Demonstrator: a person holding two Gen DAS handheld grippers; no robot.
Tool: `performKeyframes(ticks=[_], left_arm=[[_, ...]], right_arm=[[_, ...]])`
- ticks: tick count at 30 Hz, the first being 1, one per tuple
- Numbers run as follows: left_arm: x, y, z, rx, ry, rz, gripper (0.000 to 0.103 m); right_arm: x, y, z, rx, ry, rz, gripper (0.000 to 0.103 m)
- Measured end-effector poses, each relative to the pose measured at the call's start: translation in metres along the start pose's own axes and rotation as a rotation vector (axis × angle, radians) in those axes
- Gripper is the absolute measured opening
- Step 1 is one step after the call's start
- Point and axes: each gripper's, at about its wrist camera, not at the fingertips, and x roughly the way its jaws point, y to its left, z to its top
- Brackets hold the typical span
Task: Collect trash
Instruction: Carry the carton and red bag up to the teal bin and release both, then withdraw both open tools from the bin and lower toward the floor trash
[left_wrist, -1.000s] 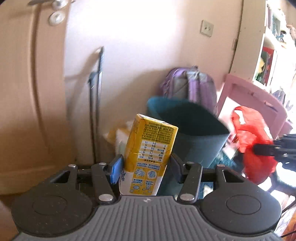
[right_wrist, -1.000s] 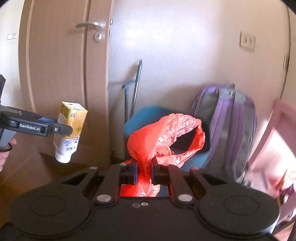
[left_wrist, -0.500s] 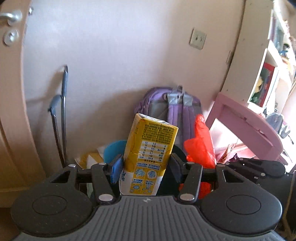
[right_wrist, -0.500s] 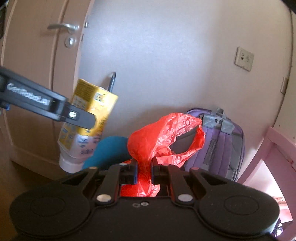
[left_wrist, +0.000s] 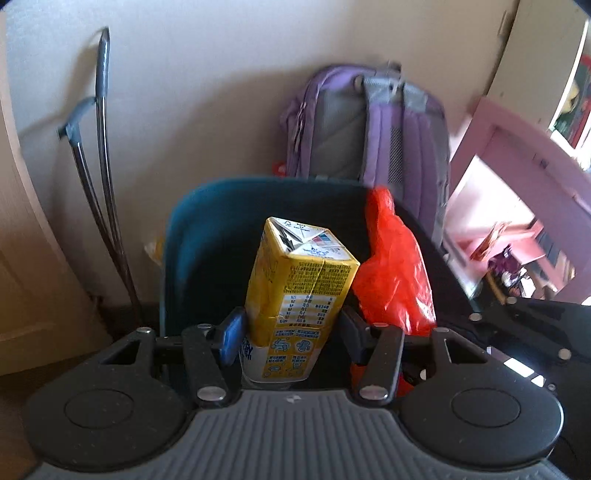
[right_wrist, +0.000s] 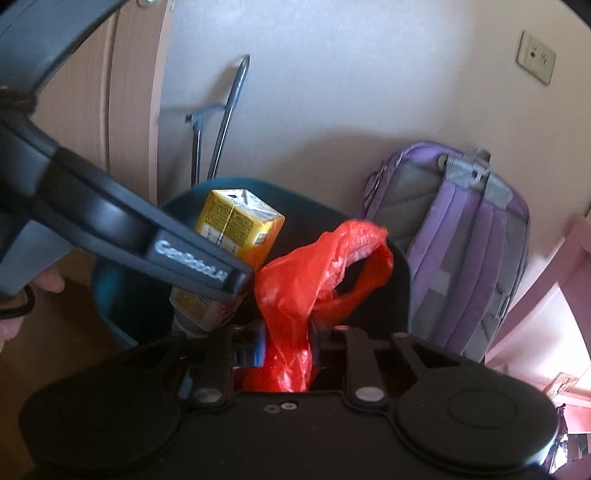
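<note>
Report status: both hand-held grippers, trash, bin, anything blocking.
Left hand-held gripper shut on yellow carton. Right hand-held gripper shut on red plastic bag. Both over the teal bin. Nothing blocks its opening.

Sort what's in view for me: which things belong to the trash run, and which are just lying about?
Part of the job:
- yellow carton, held by the left gripper
- red plastic bag, held by the right gripper
- teal bin beneath both

Just lying about:
- purple backpack
- pink furniture
- metal-framed item leaning on the wall
- wall socket
</note>
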Motion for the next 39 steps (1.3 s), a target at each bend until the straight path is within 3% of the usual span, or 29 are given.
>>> performKeyframes(ticks=[2, 4, 9, 20, 26, 39], left_arm=[[0.003, -0.001, -0.002, -0.005, 0.006, 0.002, 0.054], [0.003, -0.001, -0.003, 0.001, 0.003, 0.003, 0.054], [-0.015, -0.004, -0.002, 0.004, -0.027, -0.008, 0.068], [-0.082, -0.022, -0.021, 0.074, -0.088, -0.016, 0.068], [-0.121, -0.022, -0.045, 0.118, -0.110, -0.019, 0.068], [-0.179, -0.004, -0.116, 0.219, -0.147, -0.036, 0.082]], right_arm=[[0.002, 0.001, 0.001, -0.017, 0.003, 0.001, 0.031], [-0.003, 0.001, -0.001, -0.033, -0.015, 0.016, 0.046], [-0.013, 0.000, -0.001, -0.027, -0.034, 0.009, 0.047], [-0.070, -0.001, -0.004, 0.045, -0.074, 0.011, 0.049], [-0.105, 0.006, -0.014, 0.077, -0.088, 0.024, 0.054], [-0.151, 0.042, -0.054, 0.122, -0.073, 0.110, 0.061]])
